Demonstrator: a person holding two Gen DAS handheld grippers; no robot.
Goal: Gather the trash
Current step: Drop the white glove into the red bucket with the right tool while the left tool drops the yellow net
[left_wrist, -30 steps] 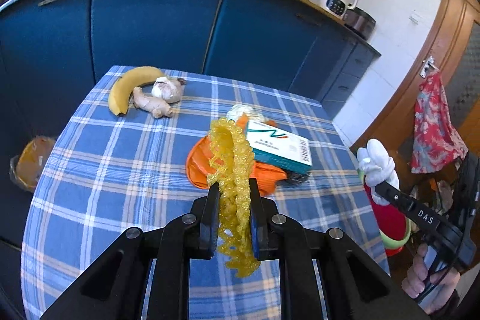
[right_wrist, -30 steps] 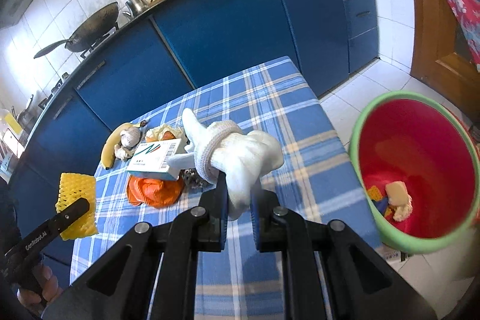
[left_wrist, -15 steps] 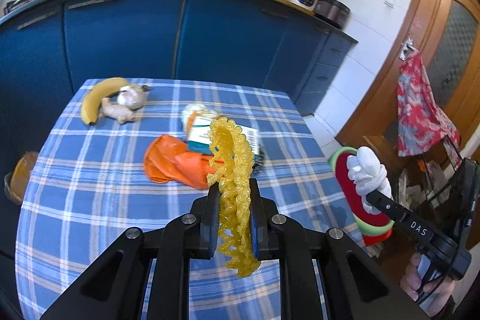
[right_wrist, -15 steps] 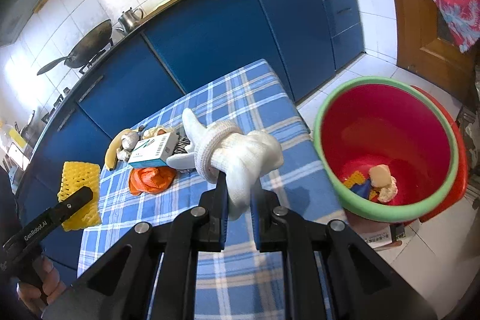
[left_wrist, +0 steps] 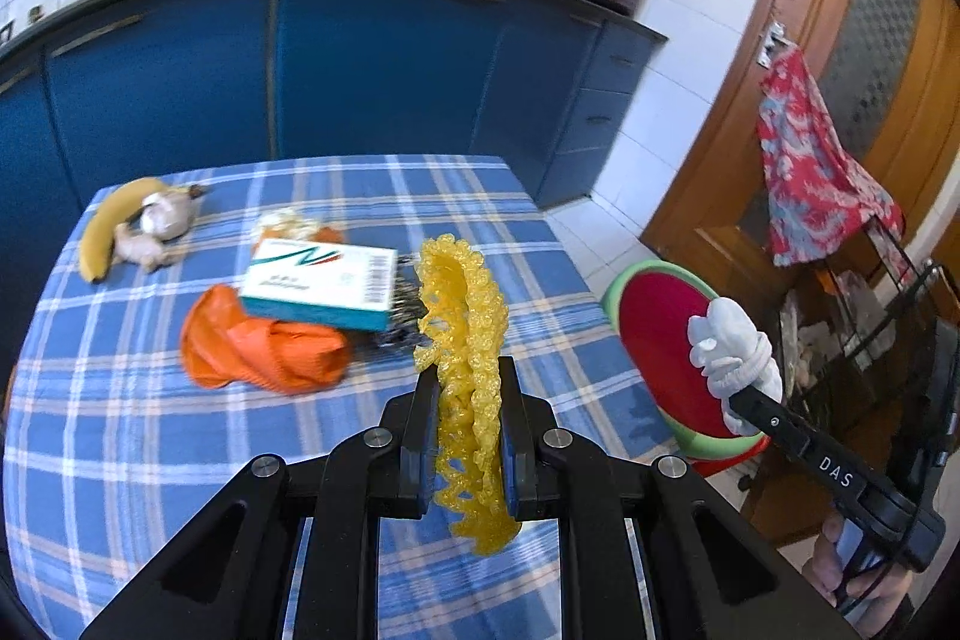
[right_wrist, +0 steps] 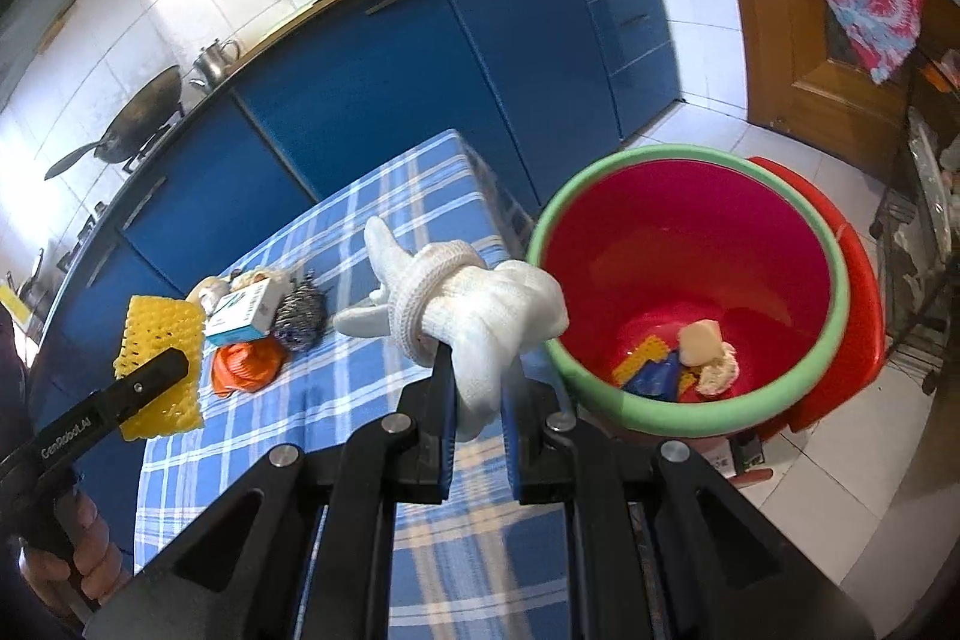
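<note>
My left gripper (left_wrist: 465, 382) is shut on a yellow foam fruit net (left_wrist: 465, 316), held above the blue checked table (left_wrist: 150, 430); the net also shows in the right wrist view (right_wrist: 162, 340). My right gripper (right_wrist: 477, 370) is shut on a knotted white glove (right_wrist: 474, 304), held at the table's edge beside the red bin with a green rim (right_wrist: 690, 280). The glove (left_wrist: 729, 352) shows in front of the bin (left_wrist: 654, 334) in the left wrist view. The bin holds several scraps (right_wrist: 690, 358).
On the table lie an orange bag (left_wrist: 258, 346), a white and teal box (left_wrist: 321, 280), a steel scourer (right_wrist: 300, 310), a banana (left_wrist: 111, 226), garlic (left_wrist: 165, 214) and ginger (left_wrist: 135, 244). Blue cabinets (left_wrist: 360, 70) stand behind. A red cloth (left_wrist: 816, 172) hangs on the door.
Both grippers have swung right toward the bin with their loads. The bin now sits closer and larger in the right wrist view.
</note>
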